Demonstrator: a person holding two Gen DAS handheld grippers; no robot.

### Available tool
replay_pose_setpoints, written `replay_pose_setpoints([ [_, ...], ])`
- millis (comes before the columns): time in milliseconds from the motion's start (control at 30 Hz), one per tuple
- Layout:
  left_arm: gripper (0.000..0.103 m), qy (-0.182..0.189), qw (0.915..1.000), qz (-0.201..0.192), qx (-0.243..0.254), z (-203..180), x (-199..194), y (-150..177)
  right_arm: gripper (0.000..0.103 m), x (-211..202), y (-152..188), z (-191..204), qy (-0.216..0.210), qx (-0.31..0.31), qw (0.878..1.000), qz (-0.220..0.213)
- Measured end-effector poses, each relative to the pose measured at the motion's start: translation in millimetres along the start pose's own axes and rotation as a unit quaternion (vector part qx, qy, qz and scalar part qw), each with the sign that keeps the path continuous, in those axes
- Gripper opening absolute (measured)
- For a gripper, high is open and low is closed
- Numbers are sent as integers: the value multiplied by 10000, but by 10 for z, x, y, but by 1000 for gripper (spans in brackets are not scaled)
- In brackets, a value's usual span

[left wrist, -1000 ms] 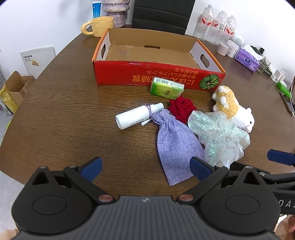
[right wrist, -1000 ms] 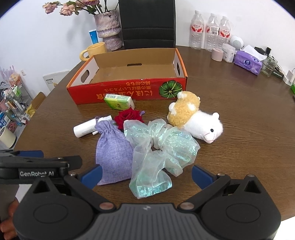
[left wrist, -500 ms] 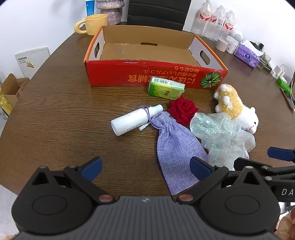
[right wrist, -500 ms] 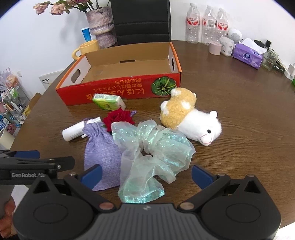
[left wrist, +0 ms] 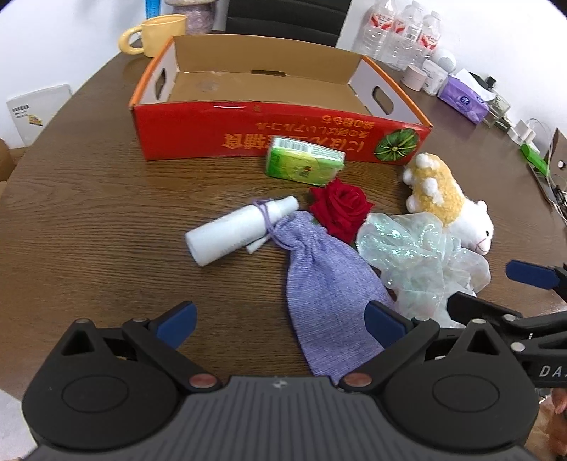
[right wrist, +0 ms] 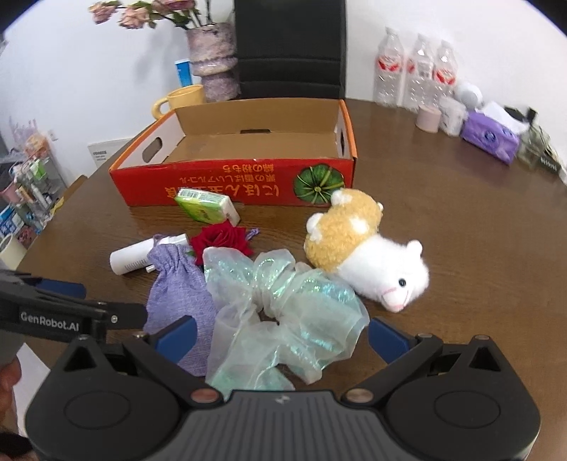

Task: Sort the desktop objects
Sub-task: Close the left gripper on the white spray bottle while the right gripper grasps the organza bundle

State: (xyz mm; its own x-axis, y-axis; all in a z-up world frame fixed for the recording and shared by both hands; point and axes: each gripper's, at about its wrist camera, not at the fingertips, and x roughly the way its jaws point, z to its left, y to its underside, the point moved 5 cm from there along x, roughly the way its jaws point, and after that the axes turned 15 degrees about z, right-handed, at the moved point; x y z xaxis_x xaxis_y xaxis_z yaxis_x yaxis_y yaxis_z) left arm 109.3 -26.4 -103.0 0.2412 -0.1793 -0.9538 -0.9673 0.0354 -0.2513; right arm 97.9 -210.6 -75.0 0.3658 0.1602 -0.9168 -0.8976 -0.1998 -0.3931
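Note:
An open red cardboard box (left wrist: 276, 138) (right wrist: 234, 181) stands empty on the brown table. In front of it lie a green packet (left wrist: 304, 161) (right wrist: 207, 209), a red rose (left wrist: 342, 209) (right wrist: 221, 241), a white spray bottle (left wrist: 241, 230) (right wrist: 133, 257), a purple drawstring pouch (left wrist: 329, 287) (right wrist: 180, 294), a sheer mint organza bow (left wrist: 418, 259) (right wrist: 283, 305) and a yellow-white plush animal (left wrist: 446, 198) (right wrist: 361, 248). My left gripper (left wrist: 280, 319) is open and empty over the pouch's near end. My right gripper (right wrist: 281, 333) is open and empty around the bow's near part.
A yellow mug (left wrist: 159, 33) (right wrist: 180, 101) and a vase (right wrist: 212, 60) stand behind the box. Water bottles (right wrist: 418, 71), small jars and a purple tissue pack (right wrist: 490, 136) sit far right. A black chair (right wrist: 290, 49) is behind the table.
Both grippers have moved forward toward the objects, which now appear larger and nearer. The right gripper has closed in on the bow. Nothing on the table has moved.

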Motion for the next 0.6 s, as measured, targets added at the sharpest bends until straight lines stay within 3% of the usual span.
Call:
replay_pose_setpoints([
  [367,103,216,9989,-389,128,14,38,-24,99,88,20,-122,-228,-47,9984,-523],
  [600,103,81,9970,-722,264,191,-12,-59,96,101,65,-179,-78,-82,9975,-696],
])
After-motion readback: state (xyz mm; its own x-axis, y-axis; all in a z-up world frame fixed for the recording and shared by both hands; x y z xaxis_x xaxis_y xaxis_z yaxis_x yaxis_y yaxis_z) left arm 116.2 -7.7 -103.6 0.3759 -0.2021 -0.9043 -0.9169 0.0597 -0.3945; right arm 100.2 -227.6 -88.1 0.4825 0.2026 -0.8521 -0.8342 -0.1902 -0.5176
